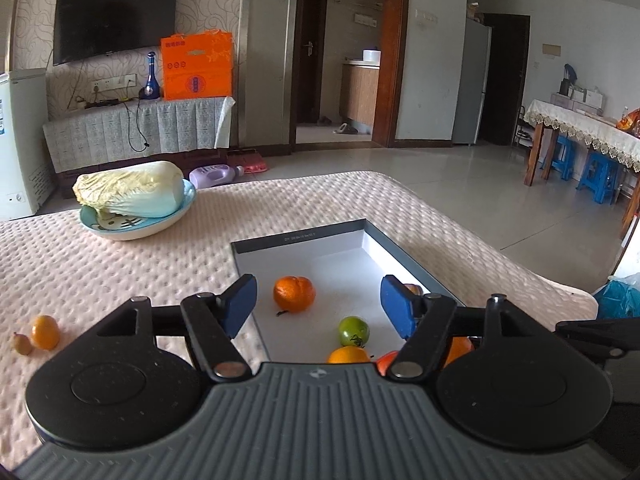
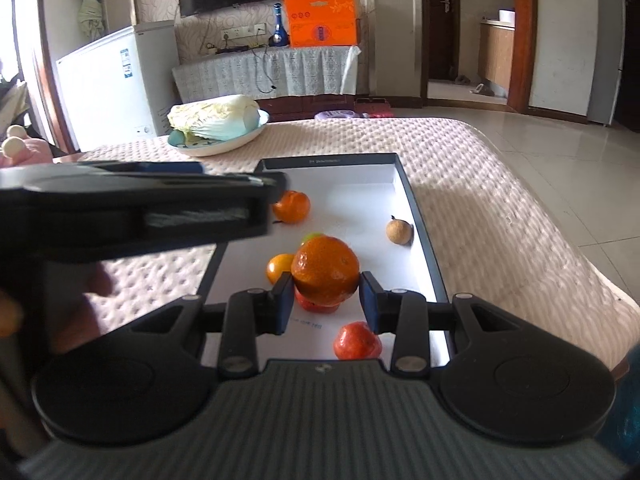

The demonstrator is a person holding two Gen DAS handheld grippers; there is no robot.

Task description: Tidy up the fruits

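A shallow white tray with a dark rim (image 1: 404,246) (image 2: 416,208) lies on the pink padded table. In it are an orange mandarin (image 1: 294,293) (image 2: 291,206), a green fruit (image 1: 353,330), a yellow-orange fruit (image 1: 347,355) (image 2: 279,267), a red fruit (image 2: 357,341) and a brown longan (image 2: 399,231). My left gripper (image 1: 319,306) is open and empty above the tray's near end. My right gripper (image 2: 325,301) is shut on a large orange (image 2: 325,270), held above the tray. A small orange fruit (image 1: 45,332) and a brown longan (image 1: 22,344) lie on the table at left.
A blue plate (image 1: 136,224) (image 2: 216,145) with a napa cabbage (image 1: 130,190) (image 2: 216,117) stands at the table's far left. The left gripper's body (image 2: 136,208) crosses the right wrist view at left. The floor drops off beyond the table's right edge.
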